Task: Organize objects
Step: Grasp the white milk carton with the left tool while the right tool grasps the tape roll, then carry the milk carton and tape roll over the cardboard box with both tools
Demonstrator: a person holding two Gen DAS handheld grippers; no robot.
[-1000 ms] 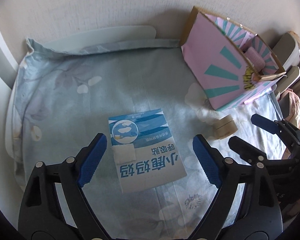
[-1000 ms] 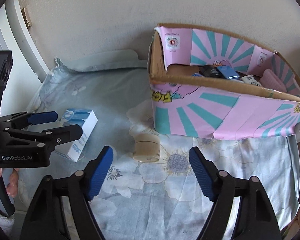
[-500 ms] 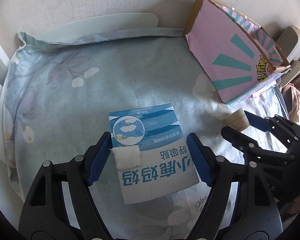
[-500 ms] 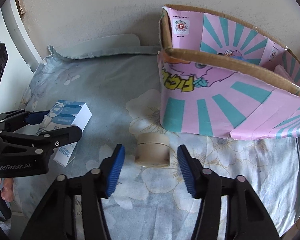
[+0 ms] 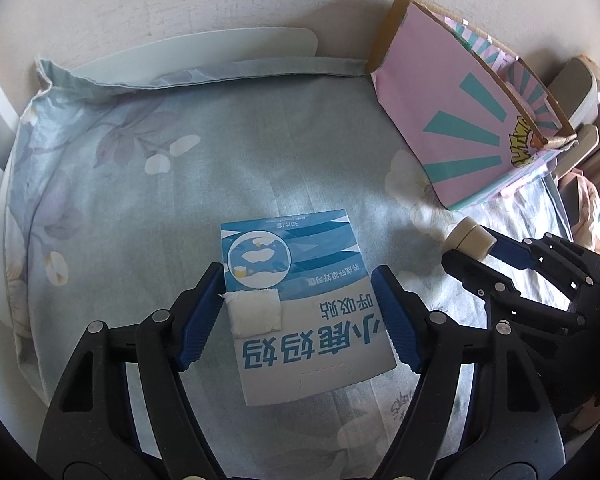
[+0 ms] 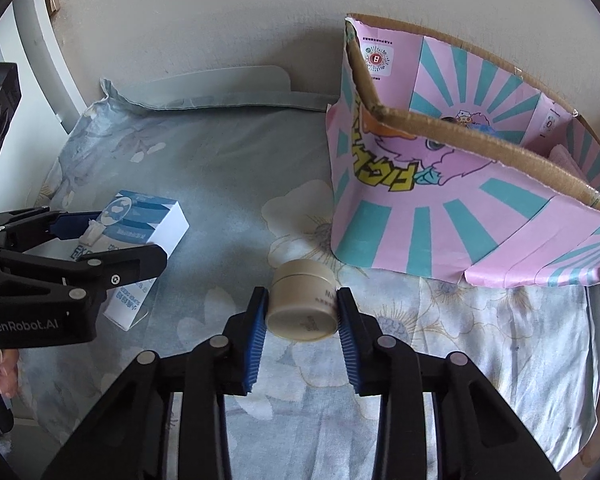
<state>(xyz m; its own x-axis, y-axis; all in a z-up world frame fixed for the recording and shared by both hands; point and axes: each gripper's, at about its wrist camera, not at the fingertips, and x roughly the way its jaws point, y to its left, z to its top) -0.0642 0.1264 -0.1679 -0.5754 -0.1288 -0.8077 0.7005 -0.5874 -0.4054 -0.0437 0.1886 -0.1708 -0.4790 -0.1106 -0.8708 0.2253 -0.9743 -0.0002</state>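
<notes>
our right claw (image 6: 302,312) is clamped on the small stiff cream jar (image 6: 304,304) beside the pink carton (image 6: 440,216); the left claw (image 5: 300,316) straddles the light, crushable paper box (image 5: 300,300) on the bed, its pads at the box's sides.

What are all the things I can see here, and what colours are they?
paper box: 1, blue and white, on the cloth between the left gripper's fingers
small jar: 1, beige, between the right gripper's pads
cardboard box: 1, pink with teal rays, at the right by the wall, some items inside
floral cloth: 1, pale blue, covering the surface
left gripper: 1, black with blue pads, around the paper box
right gripper: 1, black with blue pads, closed on the jar
</notes>
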